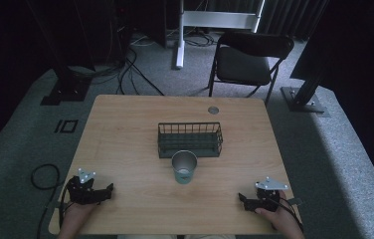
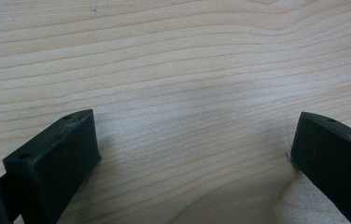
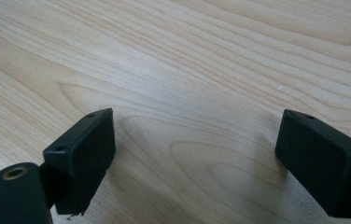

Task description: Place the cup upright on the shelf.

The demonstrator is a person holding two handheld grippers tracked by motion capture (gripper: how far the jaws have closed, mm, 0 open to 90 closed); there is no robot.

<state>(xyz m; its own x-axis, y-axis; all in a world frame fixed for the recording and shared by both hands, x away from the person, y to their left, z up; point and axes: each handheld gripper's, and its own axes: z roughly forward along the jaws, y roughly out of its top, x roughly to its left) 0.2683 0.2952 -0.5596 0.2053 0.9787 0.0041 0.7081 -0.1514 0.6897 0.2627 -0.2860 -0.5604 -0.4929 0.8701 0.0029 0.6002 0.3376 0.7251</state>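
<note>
Where the wooden table [image 1: 125,134] meets its near edge, a person's two hands rest on it, each holding a black two-jaw gripper with a grey three-cornered plate on top. The left gripper [image 1: 106,191] lies at the near left corner and points inward toward the table's middle; in the left gripper view its jaws stand wide apart over bare wood grain, with nothing between them [image 2: 194,154]. The right gripper [image 1: 242,199] lies at the near right corner, also turned inward, and in the right gripper view its jaws are likewise spread wide over bare wood [image 3: 194,149]. Well apart from both, near the table's centre, a metal cup [image 1: 184,167] stands upright, just in front of a dark wire basket [image 1: 190,140]; whether cup and basket touch is hard to tell from above. Beyond the table a black folding chair [image 1: 247,62] stands on grey carpet, with cables [image 1: 130,69] trailing across the floor to its left.
</note>
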